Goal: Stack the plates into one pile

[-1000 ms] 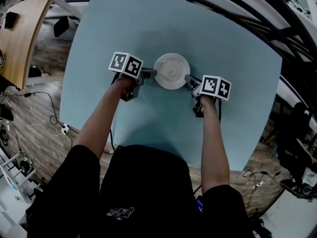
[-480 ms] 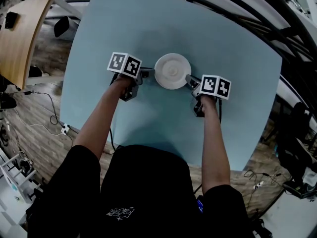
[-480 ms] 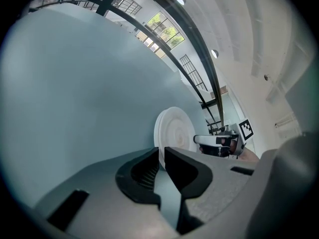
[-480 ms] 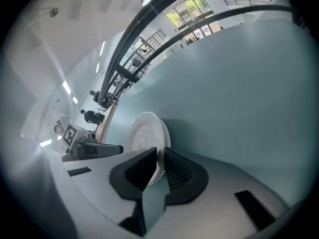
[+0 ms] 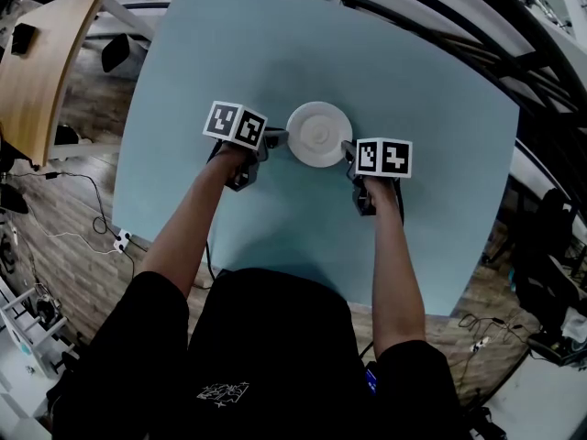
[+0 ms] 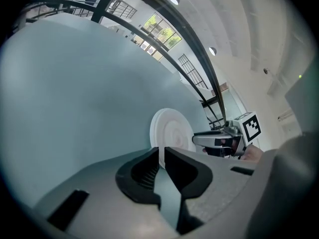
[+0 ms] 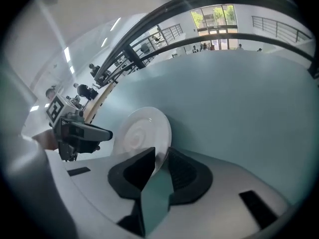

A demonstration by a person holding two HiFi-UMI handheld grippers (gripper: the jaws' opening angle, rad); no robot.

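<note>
1. From the head view only a single white plate [image 5: 318, 134] could be made out, at about the middle of the light blue tabletop [image 5: 275, 44]. Whether more plates lay under it could not be told from above.
2. In the left gripper view the plate's [image 6: 172, 131] rim was seen doubled along one side. This hinted at more than one plate, but no sure count could be made.
3. The left gripper [image 5: 275, 137] was found at the plate's left side and the right gripper [image 5: 348, 149] at its right side. From above, both bodies were largely hidden under their marker cubes and the person's hands.
4. In its own view the left gripper [image 6: 161, 153] was seen with the jaws drawn nearly together. A thin strip of white rim was pinched in the narrow slit between them, so the plate was held by that edge.
5. In its own view the right gripper [image 7: 160, 158] was seen with the jaws somewhat parted. They had just been opening. The plate's [image 7: 142, 128] opposite rim was seen between them, with the jaws set wider than the rim and no clamping shown.
6. The near edge of the tabletop was covered by the person's dark clothing [image 5: 266, 356]. The far edge was crossed by a black railing [image 5: 440, 16].
7. Counted in all were one tabletop, two grippers, two marker cubes and one plainly visible plate.
</note>
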